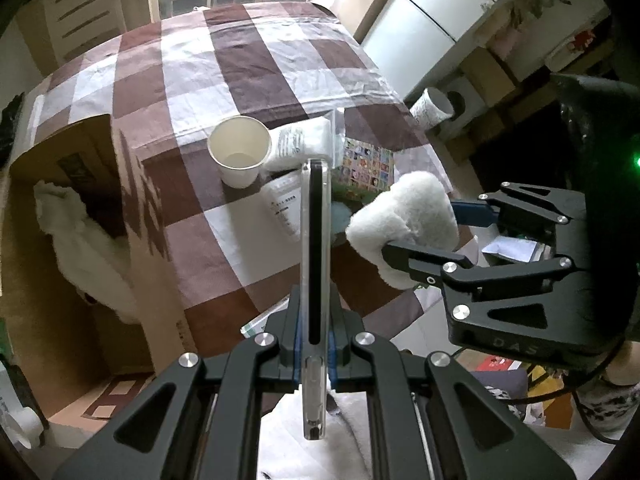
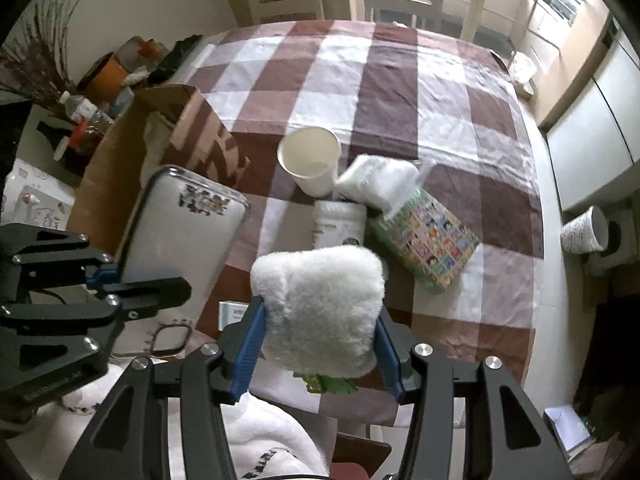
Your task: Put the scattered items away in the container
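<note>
Both grippers loaded, box to your left

Left wrist view: your left gripper [image 1: 316,354] pinches the phone [image 1: 315,240] on edge, above the table [image 1: 240,60]; the box [image 1: 68,168] lies open at left, so swing across and lower it past the fluffy cloth already inside. Right wrist view: your right gripper [image 2: 316,344] squeezes the plush [image 2: 320,304] between its blue pads; the cup [image 2: 310,160], packets [image 2: 376,180] and carton [image 2: 428,240] wait behind.

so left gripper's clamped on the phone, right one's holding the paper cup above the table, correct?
Not quite. The left gripper is clamped on the phone, but the right gripper holds the white fluffy item. The right wrist view shows the paper cup standing on the table.
</note>
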A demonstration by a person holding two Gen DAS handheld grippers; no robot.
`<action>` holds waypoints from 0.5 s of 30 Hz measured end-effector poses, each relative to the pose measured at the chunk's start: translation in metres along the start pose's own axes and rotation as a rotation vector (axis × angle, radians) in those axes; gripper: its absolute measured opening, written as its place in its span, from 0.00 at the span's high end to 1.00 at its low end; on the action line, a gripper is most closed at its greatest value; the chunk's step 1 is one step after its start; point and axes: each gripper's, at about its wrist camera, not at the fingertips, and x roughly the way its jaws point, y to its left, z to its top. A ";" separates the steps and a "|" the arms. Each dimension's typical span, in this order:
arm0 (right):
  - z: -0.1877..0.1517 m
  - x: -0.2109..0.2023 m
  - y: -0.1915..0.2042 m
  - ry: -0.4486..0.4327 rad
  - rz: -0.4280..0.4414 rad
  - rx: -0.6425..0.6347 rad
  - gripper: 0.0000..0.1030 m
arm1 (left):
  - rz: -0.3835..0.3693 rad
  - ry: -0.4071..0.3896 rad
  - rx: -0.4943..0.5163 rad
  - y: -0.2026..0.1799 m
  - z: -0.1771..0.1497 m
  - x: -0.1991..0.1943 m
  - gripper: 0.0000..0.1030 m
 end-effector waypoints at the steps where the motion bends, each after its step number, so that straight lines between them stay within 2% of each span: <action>1: 0.002 -0.002 0.002 -0.004 0.002 -0.008 0.50 | 0.001 -0.005 -0.005 0.002 0.000 -0.003 0.91; 15: 0.035 -0.021 0.047 -0.051 0.040 -0.122 0.50 | 0.046 -0.103 -0.097 0.035 -0.011 -0.045 0.91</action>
